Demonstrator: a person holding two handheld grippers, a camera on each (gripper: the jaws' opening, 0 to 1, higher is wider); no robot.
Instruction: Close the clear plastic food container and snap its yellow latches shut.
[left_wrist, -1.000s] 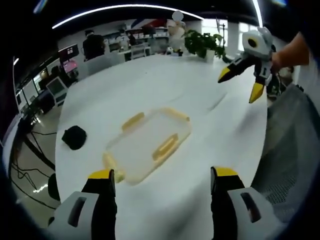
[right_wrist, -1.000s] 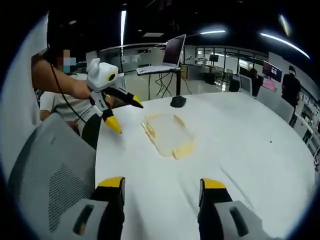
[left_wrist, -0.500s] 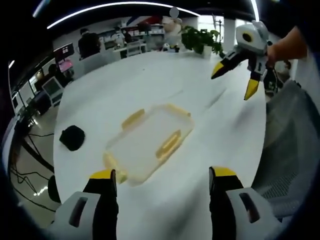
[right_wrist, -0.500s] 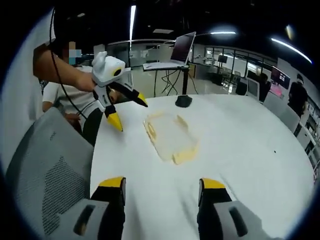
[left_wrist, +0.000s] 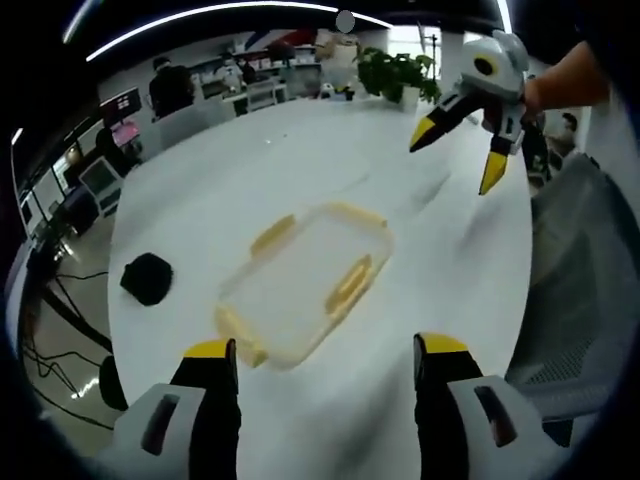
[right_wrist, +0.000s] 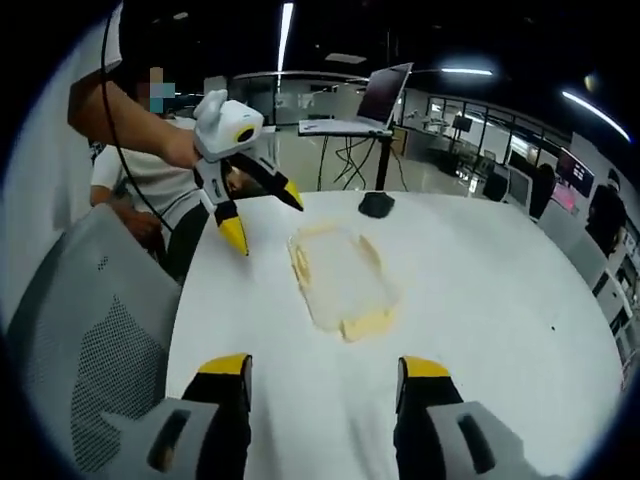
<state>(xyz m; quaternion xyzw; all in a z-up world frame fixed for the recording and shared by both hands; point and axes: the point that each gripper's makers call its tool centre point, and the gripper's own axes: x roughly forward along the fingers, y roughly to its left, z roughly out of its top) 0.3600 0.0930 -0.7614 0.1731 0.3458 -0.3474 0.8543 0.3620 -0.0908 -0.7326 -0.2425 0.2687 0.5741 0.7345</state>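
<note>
Clear plastic food container lies flat on the white table, just ahead of the left hand-held gripper, whose jaws are spread and empty. The right hand-held gripper is likewise spread, holding nothing, well short of the container. Three yellow latches can be counted; a fourth is hard to make out. One black puck-like object sits near the table edge, too blurred to identify.

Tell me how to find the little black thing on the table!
Start at the big white table and find the clear container with yellow latches in its middle. Look past the container toward the table's edge: the small dark lump sits alone there, the only black thing nearby.
</note>
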